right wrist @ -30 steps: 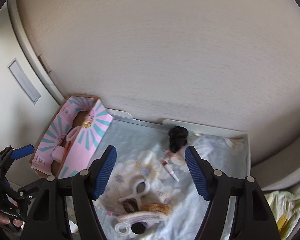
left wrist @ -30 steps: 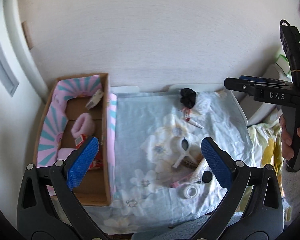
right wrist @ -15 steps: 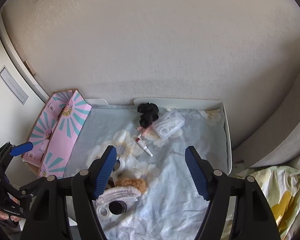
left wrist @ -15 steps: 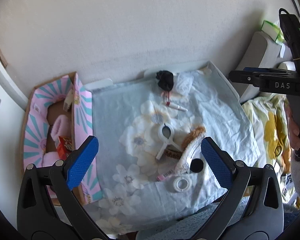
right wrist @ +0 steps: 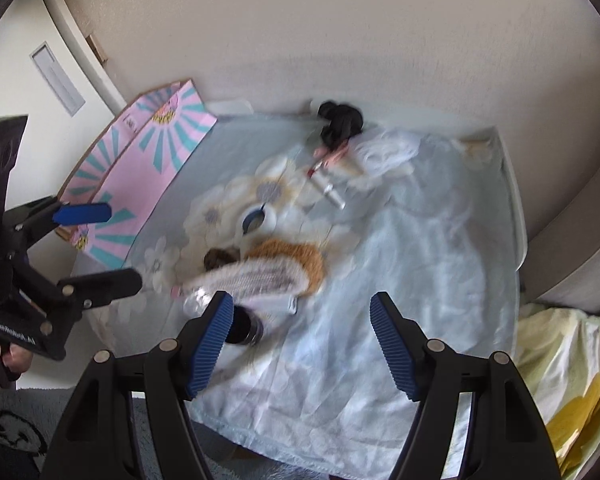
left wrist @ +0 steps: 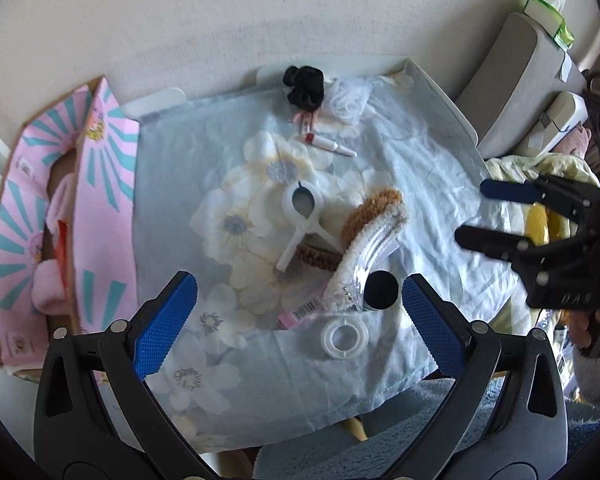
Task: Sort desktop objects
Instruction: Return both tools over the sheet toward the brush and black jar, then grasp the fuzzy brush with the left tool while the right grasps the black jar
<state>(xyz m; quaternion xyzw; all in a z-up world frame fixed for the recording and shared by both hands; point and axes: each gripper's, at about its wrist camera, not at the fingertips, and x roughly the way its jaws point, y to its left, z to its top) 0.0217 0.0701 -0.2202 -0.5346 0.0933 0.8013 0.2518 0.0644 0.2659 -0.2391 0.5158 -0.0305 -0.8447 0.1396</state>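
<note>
While both grippers hang over the floral cloth (left wrist: 380, 168), left gripper (left wrist: 296, 312) and right gripper (right wrist: 300, 328) jaws apart, empty. Tape ring (left wrist: 344, 336) lies just below the black cap (left wrist: 381, 290); pink box (left wrist: 104, 184) left of cap. Drop straight, pinch one item only.

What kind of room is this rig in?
Likely a bedroom at home: a small table under a floral cloth against the wall, yellow-patterned bedding beside it, and a black scrunchie and lipstick among the clutter.
</note>
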